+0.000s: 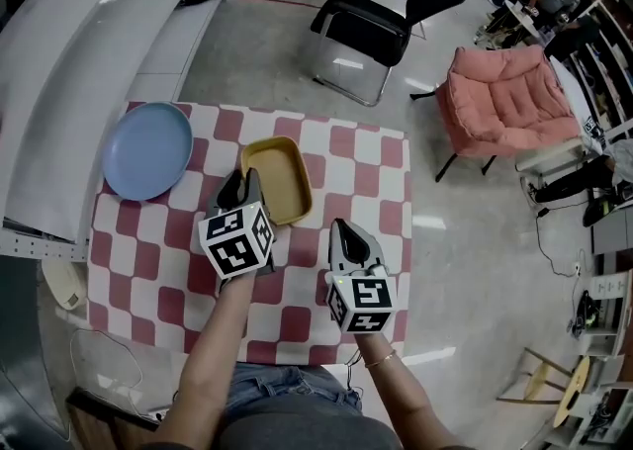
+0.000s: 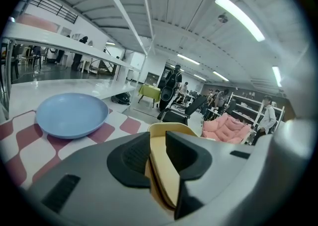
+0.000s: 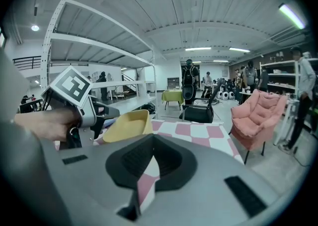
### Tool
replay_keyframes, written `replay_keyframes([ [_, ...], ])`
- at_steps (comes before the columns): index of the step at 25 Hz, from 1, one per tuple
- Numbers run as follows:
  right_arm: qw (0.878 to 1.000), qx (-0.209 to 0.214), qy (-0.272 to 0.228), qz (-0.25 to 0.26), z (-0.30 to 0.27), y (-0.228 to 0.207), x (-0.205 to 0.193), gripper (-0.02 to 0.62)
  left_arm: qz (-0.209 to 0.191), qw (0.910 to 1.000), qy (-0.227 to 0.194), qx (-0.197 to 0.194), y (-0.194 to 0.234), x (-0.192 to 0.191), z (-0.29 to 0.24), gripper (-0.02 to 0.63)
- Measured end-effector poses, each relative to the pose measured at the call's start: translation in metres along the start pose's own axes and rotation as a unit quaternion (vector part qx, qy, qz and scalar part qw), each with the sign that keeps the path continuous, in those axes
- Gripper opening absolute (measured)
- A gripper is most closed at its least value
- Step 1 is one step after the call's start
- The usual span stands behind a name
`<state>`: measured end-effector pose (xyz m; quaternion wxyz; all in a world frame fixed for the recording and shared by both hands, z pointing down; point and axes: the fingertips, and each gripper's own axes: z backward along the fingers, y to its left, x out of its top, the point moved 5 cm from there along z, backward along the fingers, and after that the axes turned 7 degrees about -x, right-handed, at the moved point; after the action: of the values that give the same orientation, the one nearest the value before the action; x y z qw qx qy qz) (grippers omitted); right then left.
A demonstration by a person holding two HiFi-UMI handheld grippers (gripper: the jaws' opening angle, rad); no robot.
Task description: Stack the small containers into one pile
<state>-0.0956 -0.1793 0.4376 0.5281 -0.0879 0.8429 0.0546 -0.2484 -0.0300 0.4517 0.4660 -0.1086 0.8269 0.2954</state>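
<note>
Yellow container (image 1: 280, 176) sits flat on the checked cloth of the worktop (image 1: 368, 169), about mid-worktop. A blue plate (image 1: 148, 149) lies well apart to its left.

Left claw (image 1: 247, 179) is at the container's near left edge. The left gripper view has that side wall standing between the jaws, which are spread wider than the wall is thick. The pads don't look to be pressing, so I read it as let go with the wall in the gap. Right claw (image 1: 341, 230) is parked near the container's near right corner, apart from it. Its jaws are clenched tip to tip with nothing in them, only cloth showing behind.

Handling, my guess:
- It looks like thin moulded plastic: light, fairly stiff in the base, walls with a bit of flex.
- The surface is smooth, so it could slide on the cloth if nudged. It doesn't look fragile.
- The rim edge in the left gripper view shows doubled layers, so probably more than one shell is nested already. I can't count them.
- Best hold is a pinch on one long side wall, one pad inside and one outside, near the middle of that wall. A corner pinch would likely let it swing.

Orientation:
- The mouth faces up and the base is down, no tilt.
- It's a rounded rectangle. The long axis runs away from the person, with the far end leaning slightly left in the head view.
- The left claw straddles one of the long walls.
</note>
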Motion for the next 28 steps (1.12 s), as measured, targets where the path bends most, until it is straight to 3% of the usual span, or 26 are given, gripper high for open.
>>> replay_keyframes([
  [15,0.999,0.001,-0.04,-0.013,0.043,0.009,0.006,0.011,-0.079,0.9949,-0.017,-0.06,-0.028,0.002,0.054,0.101],
  [28,0.996,-0.007,-0.078,-0.033,0.092,0.008,0.007,0.011,-0.14,0.984,-0.021,-0.108,-0.054,-0.013,0.108,0.035],
])
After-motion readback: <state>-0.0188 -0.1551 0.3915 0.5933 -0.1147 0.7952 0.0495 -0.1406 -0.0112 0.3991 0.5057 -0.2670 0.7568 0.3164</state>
